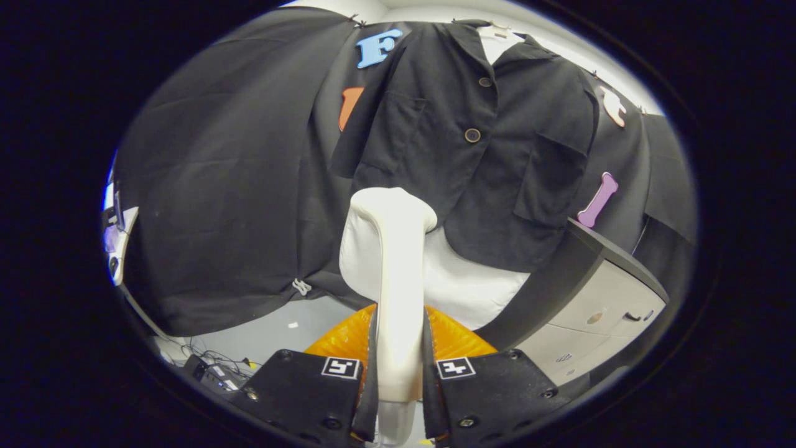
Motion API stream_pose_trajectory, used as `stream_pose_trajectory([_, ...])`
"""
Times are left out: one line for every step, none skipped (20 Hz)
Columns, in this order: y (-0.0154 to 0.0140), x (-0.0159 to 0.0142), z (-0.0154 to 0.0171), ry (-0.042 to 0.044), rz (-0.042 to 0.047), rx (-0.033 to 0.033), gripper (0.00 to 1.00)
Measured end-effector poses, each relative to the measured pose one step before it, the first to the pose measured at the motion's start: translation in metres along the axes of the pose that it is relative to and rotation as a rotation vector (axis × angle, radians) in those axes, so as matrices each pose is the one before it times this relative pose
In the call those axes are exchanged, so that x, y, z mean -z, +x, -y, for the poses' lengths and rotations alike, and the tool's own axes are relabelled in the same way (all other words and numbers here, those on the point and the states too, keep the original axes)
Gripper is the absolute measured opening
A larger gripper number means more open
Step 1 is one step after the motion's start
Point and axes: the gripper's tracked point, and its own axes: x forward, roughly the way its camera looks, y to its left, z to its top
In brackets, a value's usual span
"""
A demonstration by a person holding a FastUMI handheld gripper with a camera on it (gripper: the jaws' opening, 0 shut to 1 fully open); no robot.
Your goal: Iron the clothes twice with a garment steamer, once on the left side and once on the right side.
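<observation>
The tongs (400, 367) are clamped on the handle of the garment steamer (387, 261), both fingers pressing its sides, so its head rises upright toward the cloth. The black jacket (472, 155) hangs just beyond, above and slightly right. The tongs point forward and level, seemingly poised to begin a pass.

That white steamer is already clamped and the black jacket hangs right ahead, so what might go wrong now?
1. The gripper pinches only the narrow handle of the white garment steamer; it might twist or slip.
2. The steamer head could snag a round button on the hanging black jacket.
3. The grey cabinet stands close beside the jacket and may be bumped.
</observation>
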Motion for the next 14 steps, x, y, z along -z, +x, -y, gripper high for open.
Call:
stream_pose_trajectory([-0.00934, -0.00408, 0.00072, 0.01352, 0.00914, 0.00096, 0.32])
stream_pose_trajectory([-0.00940, -0.00407, 0.00287, 0.01164, 0.00998, 0.00129, 0.32])
stream_pose_trajectory([-0.01093, -0.00350, 0.00328, 0.00955, 0.01140, 0.00167, 0.32])
stream_pose_trajectory([-0.01112, -0.00256, 0.00502, 0.00817, 0.01186, 0.00194, 0.32])
stream_pose_trajectory([-0.01191, -0.00275, 0.00484, 0.00433, 0.01103, 0.00553, 0.32])
stream_pose_trajectory([-0.01166, -0.00164, 0.00706, 0.00748, 0.00988, 0.00891, 0.32])
stream_pose_trajectory([-0.01041, -0.00005, 0.00856, 0.00629, 0.00374, 0.01499, 0.32])
stream_pose_trajectory([-0.01025, -0.00036, 0.00939, 0.01193, -0.00032, 0.01814, 0.32])
stream_pose_trajectory([-0.00945, 0.00001, 0.00962, 0.01350, -0.00229, 0.01842, 0.32])
stream_pose_trajectory([-0.00911, -0.00116, 0.01110, 0.01191, -0.00223, 0.01768, 0.32])
stream_pose_trajectory([-0.00884, -0.00213, 0.01058, 0.01000, -0.00187, 0.01833, 0.32])
stream_pose_trajectory([-0.00759, -0.00227, 0.01113, 0.00962, -0.00192, 0.01998, 0.32])
stream_pose_trajectory([-0.00602, -0.00231, 0.01071, 0.01435, 0.00182, 0.01939, 0.32])
stream_pose_trajectory([-0.00551, -0.00252, 0.01034, 0.01516, -0.00180, 0.01831, 0.32])
